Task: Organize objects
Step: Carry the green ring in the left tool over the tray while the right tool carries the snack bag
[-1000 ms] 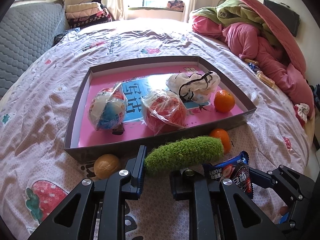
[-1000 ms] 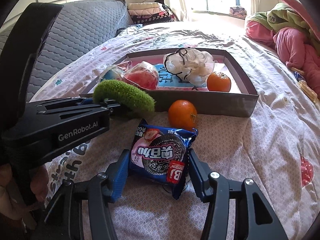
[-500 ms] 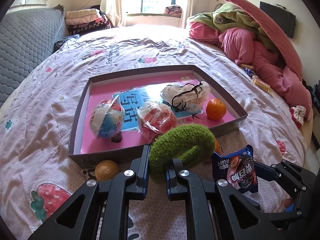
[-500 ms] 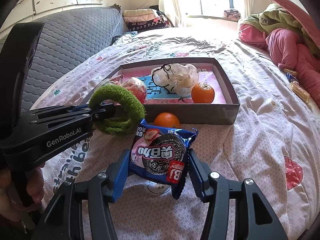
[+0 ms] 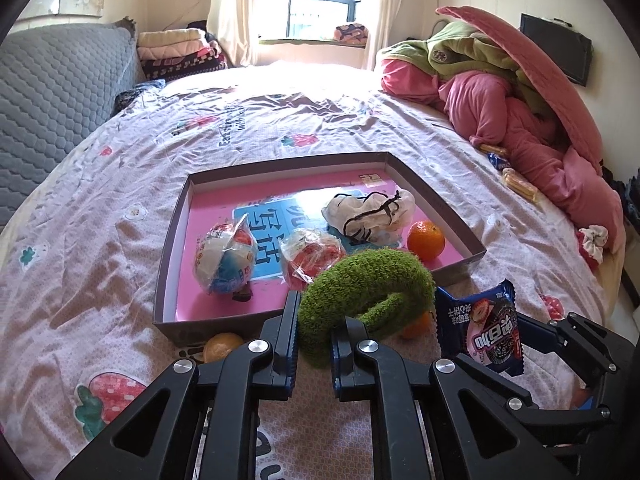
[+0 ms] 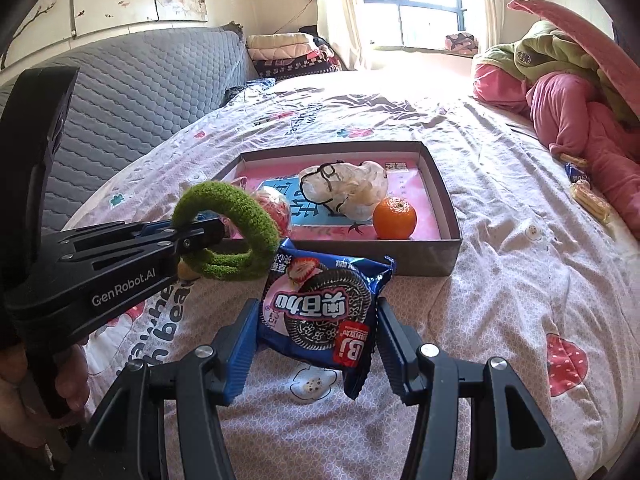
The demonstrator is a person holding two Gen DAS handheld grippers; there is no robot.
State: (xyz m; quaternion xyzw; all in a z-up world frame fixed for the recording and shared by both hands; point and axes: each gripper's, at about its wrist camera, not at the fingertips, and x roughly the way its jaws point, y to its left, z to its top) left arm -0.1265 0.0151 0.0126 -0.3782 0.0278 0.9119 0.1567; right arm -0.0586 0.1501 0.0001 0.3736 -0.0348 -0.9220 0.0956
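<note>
My left gripper (image 5: 314, 340) is shut on a fuzzy green ring (image 5: 372, 284) and holds it above the bed, just in front of the shallow box (image 5: 172, 248); the ring also shows in the right wrist view (image 6: 228, 232). My right gripper (image 6: 312, 336) is shut on a blue cookie packet (image 6: 320, 312), lifted beside the ring; the packet shows in the left wrist view (image 5: 480, 328). The pink-floored box (image 6: 444, 208) holds two wrapped balls (image 5: 226, 256), a white plastic bag (image 5: 368, 212) and an orange (image 5: 426, 234).
Two loose oranges lie on the bedsheet before the box, one at the left (image 5: 222, 346) and one half hidden behind the ring (image 5: 416, 324). Pink and green bedding (image 5: 520, 120) is piled at the right. A grey quilted headboard (image 6: 120, 92) stands at the left.
Both grippers have risen and pulled back from the box with their loads. The green ring has lifted off the bed and now hangs curled in the left gripper.
</note>
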